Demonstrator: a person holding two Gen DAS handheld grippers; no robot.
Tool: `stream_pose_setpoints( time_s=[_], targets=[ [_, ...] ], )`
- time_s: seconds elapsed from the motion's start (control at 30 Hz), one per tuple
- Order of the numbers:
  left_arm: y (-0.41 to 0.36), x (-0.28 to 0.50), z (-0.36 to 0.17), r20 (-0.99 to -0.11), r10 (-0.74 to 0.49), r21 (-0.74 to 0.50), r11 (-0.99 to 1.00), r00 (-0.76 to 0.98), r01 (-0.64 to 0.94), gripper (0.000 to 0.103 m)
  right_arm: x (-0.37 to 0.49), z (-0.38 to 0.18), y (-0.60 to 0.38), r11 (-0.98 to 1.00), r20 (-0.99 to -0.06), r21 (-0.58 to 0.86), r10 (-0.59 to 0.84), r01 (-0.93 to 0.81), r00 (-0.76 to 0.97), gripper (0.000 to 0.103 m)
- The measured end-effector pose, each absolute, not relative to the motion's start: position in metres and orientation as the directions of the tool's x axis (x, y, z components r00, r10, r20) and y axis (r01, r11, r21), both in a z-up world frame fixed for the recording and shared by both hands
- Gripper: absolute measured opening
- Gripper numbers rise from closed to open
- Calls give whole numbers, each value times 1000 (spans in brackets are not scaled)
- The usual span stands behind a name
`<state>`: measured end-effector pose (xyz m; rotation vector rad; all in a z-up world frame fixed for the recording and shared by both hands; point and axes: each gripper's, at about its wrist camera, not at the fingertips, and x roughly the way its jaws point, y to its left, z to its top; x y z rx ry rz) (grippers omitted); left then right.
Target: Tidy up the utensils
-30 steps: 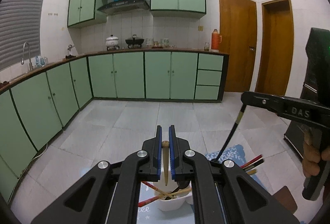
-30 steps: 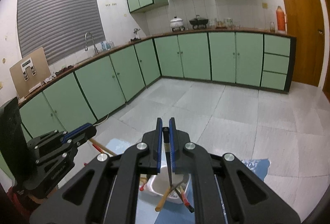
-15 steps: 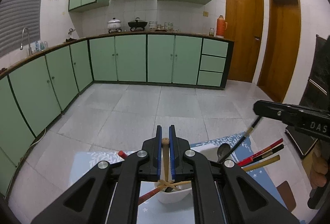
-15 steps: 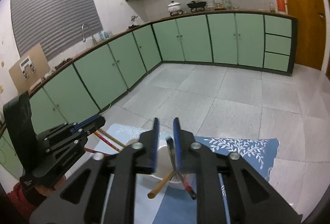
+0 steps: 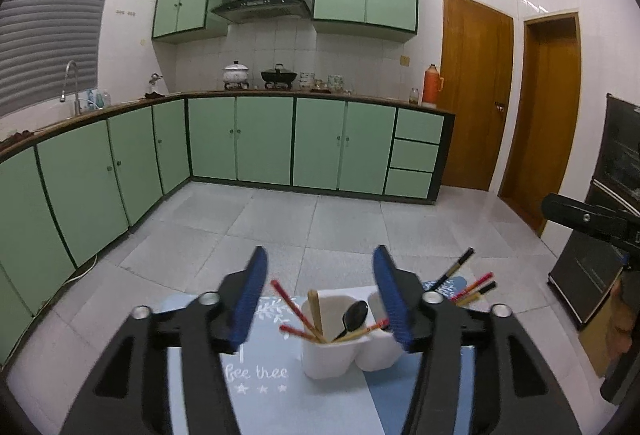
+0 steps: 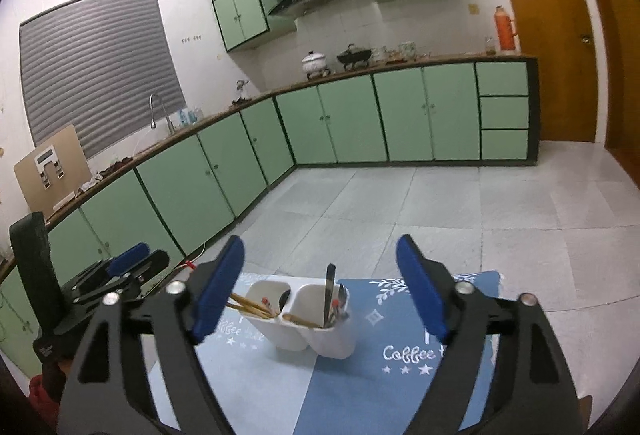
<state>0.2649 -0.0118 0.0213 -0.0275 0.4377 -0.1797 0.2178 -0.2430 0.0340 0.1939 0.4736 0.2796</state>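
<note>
Jaws on both grippers now stand wide apart, where a second ago each was clamped on an upright utensil: the left gripper (image 5: 318, 299) on a wooden stick, the right gripper (image 6: 320, 285) on a dark handle. Both now grip nothing. That wooden stick (image 5: 315, 309) stands nearly upright in the near cup of the white two-cup holder (image 5: 340, 355), among red chopsticks (image 5: 292, 305) that lean left and a black spoon (image 5: 356, 315) with its bowl up. In the right wrist view a dark-handled utensil (image 6: 330, 293) stands upright in the holder's right cup. The holder sits on a blue mat (image 6: 384, 367)
</note>
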Motion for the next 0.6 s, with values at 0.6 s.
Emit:
stream_pose_setpoints(
  time_s=[0.6],
  targets=[
    [-13, 174, 14, -434, -146, -34, 989, 889, 145, 97, 129, 8, -223, 968, -489, 174, 246, -183, 837, 98]
  ],
)
